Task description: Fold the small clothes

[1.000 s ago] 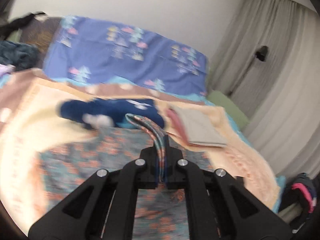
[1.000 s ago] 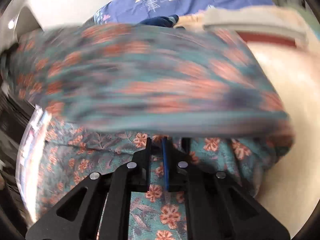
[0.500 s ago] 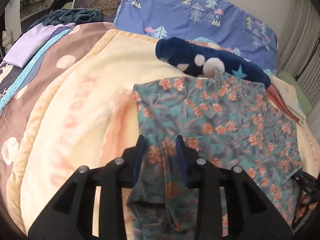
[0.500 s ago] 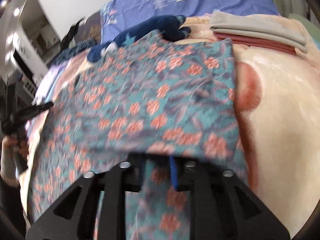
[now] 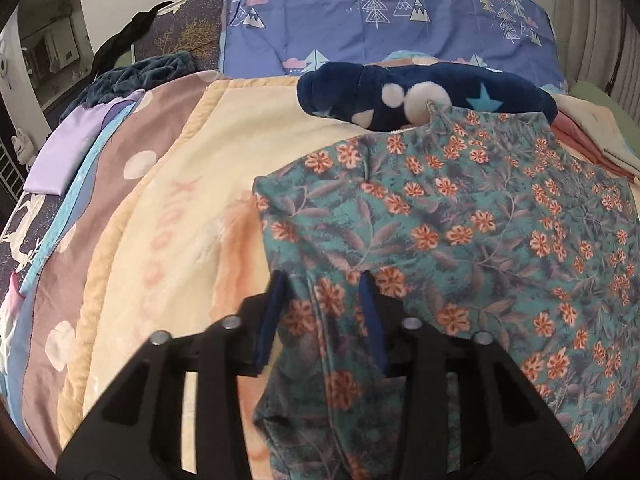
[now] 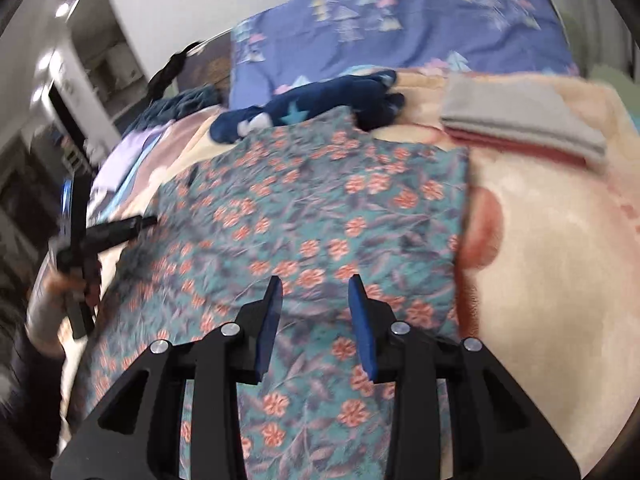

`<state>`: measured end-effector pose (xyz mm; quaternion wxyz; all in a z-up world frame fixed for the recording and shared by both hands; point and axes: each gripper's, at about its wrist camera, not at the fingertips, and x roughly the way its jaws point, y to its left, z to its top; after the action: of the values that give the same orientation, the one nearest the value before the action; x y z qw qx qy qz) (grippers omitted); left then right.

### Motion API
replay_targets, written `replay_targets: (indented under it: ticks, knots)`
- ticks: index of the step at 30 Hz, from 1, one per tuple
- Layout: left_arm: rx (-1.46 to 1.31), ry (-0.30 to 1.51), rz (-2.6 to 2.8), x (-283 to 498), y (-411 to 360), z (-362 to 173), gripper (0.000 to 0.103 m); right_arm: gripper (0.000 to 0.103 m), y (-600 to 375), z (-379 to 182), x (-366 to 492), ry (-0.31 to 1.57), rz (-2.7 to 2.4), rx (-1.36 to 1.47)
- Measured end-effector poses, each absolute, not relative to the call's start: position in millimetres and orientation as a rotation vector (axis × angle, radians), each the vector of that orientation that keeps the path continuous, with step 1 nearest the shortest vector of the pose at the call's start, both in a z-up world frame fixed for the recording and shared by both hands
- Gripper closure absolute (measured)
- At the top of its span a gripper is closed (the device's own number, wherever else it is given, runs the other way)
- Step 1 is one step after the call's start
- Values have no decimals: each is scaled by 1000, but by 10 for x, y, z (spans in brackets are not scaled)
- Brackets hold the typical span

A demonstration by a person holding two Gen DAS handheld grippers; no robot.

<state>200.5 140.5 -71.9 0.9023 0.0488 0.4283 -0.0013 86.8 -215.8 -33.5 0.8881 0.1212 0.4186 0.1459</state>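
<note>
A teal garment with orange flowers (image 5: 460,220) lies spread flat on the cream blanket (image 5: 180,200), its top layer folded over. My left gripper (image 5: 322,284) sits low at the garment's near left corner. Its jaws are apart and closing, with a strip of the cloth lying between them, not pinched. In the right wrist view the same garment (image 6: 320,208) fills the middle. My right gripper (image 6: 314,286) hovers just above its near edge, jaws opening, with nothing between the pads. A person's hand (image 6: 52,292) holding the left gripper shows at the far left.
A navy fleece item with stars and white dots (image 5: 420,92) lies just beyond the garment. A folded grey and red stack (image 6: 520,124) sits at the back right. A blue pillow with tree prints (image 5: 380,20) lines the headboard. A lilac cloth (image 5: 60,152) lies far left.
Both grippers were shut on the floral cloth, which hung lifted. It now lies flat and folded, and both jaws stand apart. My left gripper dropped and tipped downward; my right rose a little.
</note>
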Motion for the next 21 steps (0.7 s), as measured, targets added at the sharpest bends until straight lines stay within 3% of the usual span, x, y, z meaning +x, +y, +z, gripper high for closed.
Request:
replay_targets:
  ticks: [1, 6, 9, 11, 18, 21]
  knots:
    - [83, 884, -14, 2007, 1429, -705, 95, 68, -2204, -346, 891, 870, 282, 255]
    - [85, 796, -18, 1866, 1406, -449, 95, 68, -2382, -371, 941, 864, 239, 284]
    - [160, 789, 5, 1837, 1327, -396, 90, 68, -2406, -381, 951, 864, 239, 285]
    - [179, 781, 23, 1823, 1329, -400, 79, 68, -2393, -395, 954, 865, 245, 279]
    - [141, 857, -49, 1918, 1346, -628, 82, 68, -2348, -516, 971, 902, 257, 279]
    - [148, 891, -40, 1970, 1406, -776, 77, 68, -2353, -516, 951, 897, 259, 277]
